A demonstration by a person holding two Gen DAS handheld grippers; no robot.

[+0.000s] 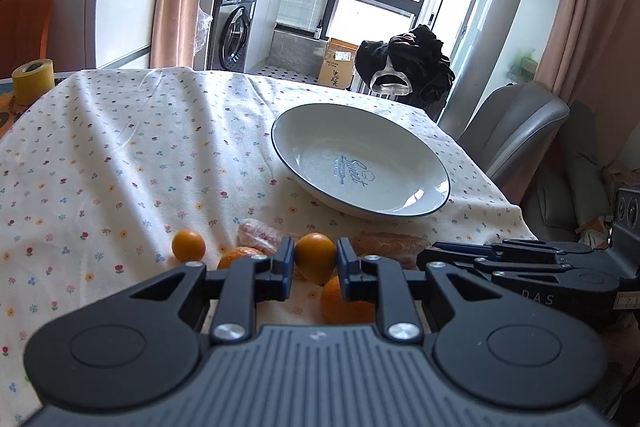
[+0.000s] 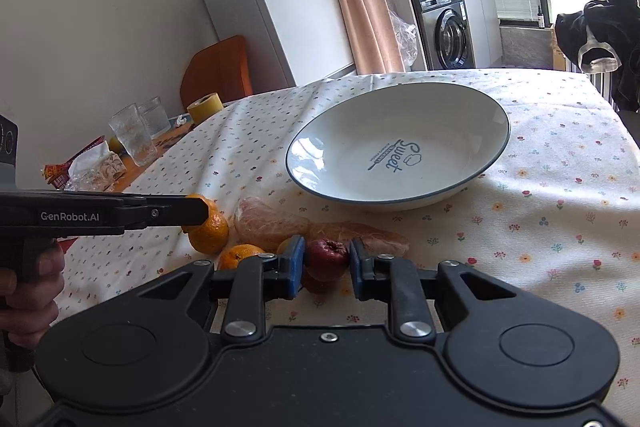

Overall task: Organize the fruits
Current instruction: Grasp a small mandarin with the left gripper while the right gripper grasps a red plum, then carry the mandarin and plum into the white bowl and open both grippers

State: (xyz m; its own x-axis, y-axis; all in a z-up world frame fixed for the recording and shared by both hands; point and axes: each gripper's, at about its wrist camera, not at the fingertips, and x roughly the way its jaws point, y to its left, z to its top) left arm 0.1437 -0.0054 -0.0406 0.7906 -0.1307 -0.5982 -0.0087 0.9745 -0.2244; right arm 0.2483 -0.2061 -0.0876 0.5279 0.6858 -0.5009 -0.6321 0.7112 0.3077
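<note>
My left gripper (image 1: 316, 259) is shut on a small orange fruit (image 1: 315, 255), held a little above the flowered tablecloth. Other oranges (image 1: 188, 245) (image 1: 344, 303) lie around it. The white, blue-rimmed plate (image 1: 304, 183) stands empty beyond, to the right. In the right wrist view, my right gripper (image 2: 326, 263) is shut on a dark red fruit (image 2: 326, 257) just in front of the plate (image 2: 400, 205). Two mandarins (image 2: 210, 231) (image 2: 240, 255) and two plastic-wrapped pieces (image 2: 268, 223) (image 2: 360, 233) lie to its left and behind it. The left gripper (image 2: 196, 211) shows side-on there, over the mandarins.
Two drinking glasses (image 2: 132, 135), a yellow tape roll (image 2: 205, 107) and a tissue pack (image 2: 100, 163) stand at the table's far left. A grey chair (image 1: 512, 131) and black clothing (image 1: 412, 63) are past the table's right edge. A hand (image 2: 28, 291) holds the left gripper's handle.
</note>
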